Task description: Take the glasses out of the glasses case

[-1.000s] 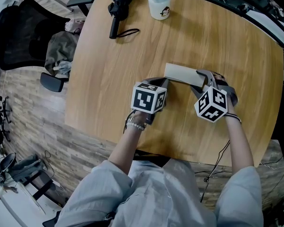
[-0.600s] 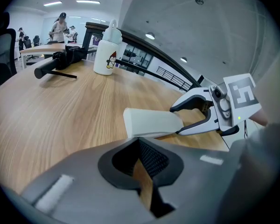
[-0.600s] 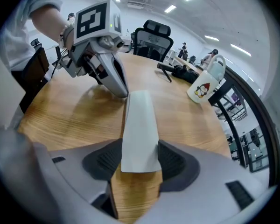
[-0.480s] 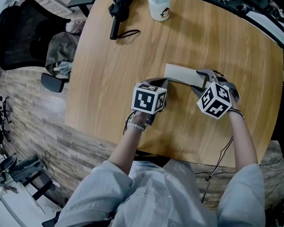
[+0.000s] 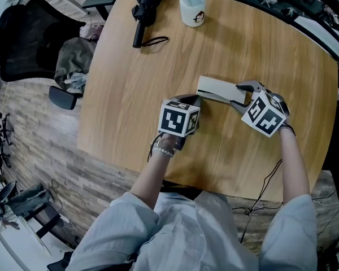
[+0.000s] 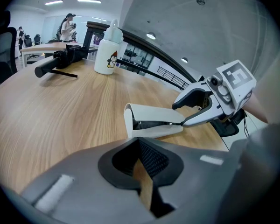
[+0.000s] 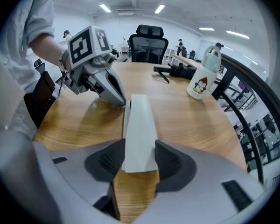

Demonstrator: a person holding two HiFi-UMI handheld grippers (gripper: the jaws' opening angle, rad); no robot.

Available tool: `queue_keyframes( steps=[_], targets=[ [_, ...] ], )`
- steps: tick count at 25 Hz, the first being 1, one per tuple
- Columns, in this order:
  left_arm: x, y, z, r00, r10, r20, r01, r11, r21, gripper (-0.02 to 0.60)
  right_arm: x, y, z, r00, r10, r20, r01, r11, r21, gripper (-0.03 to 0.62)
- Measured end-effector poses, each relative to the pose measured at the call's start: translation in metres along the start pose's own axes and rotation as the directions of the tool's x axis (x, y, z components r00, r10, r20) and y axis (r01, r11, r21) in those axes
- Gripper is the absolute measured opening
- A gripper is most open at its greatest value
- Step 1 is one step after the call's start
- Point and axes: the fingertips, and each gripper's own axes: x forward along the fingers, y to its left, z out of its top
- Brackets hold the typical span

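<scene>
A white glasses case lies on the round wooden table. In the left gripper view the case gapes a little, with something dark inside. My right gripper straddles its near end. In the right gripper view both pads lie against the sides of the case, and the jaws have just been closing on it. My left gripper rests by the case's other end, shut, with nothing between its jaws; only a thin strip of table shows there.
A white bottle with a penguin print and a black folded umbrella stand at the table's far side. A black office chair with clothes on it is beyond the left edge. A thin cable hangs near my right arm.
My right gripper has shifted slightly to the right and rolled, and its jaws have closed in on the case's end. The left gripper and the case have stayed put.
</scene>
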Motion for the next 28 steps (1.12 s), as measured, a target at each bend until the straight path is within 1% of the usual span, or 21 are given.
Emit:
queue_keyframes(
  steps=[3,7,11,15,18,23,28],
  targets=[
    [0.0,0.001,0.0,1.0,0.001,0.0,-0.001,1.0,-0.002,0.005,-0.009,-0.006,0.005,0.999,-0.022,0.028,0.022,1.0,0.009,0.156],
    [0.0,0.0,-0.001,1.0,-0.001,0.001,0.001,1.0,-0.004,0.005,-0.017,-0.019,0.008,0.996,-0.08,0.045,0.079,0.997,0.022,0.091],
    [0.0,0.001,0.0,1.0,-0.003,0.0,0.003,1.0,-0.007,0.005,-0.019,-0.034,0.01,0.988,-0.148,0.052,0.147,0.989,0.024,0.049],
    [-0.001,0.0,0.0,1.0,-0.006,-0.002,0.006,1.0,-0.01,0.005,-0.02,-0.046,0.012,0.978,-0.199,0.069,0.196,0.98,0.042,0.04],
    [-0.001,0.001,0.001,1.0,-0.007,-0.003,0.007,1.0,-0.014,0.005,-0.017,-0.052,0.012,0.975,-0.214,0.066,0.211,0.976,0.054,0.037],
    [0.0,0.001,0.001,1.0,-0.005,-0.001,0.005,1.0,-0.013,0.005,-0.016,-0.051,0.01,0.976,-0.208,0.062,0.205,0.977,0.05,0.039],
    [0.001,0.002,0.002,1.0,-0.002,0.0,0.002,1.0,-0.009,0.005,-0.026,-0.041,0.019,0.978,-0.193,0.079,0.191,0.981,0.032,0.077]
  ],
)
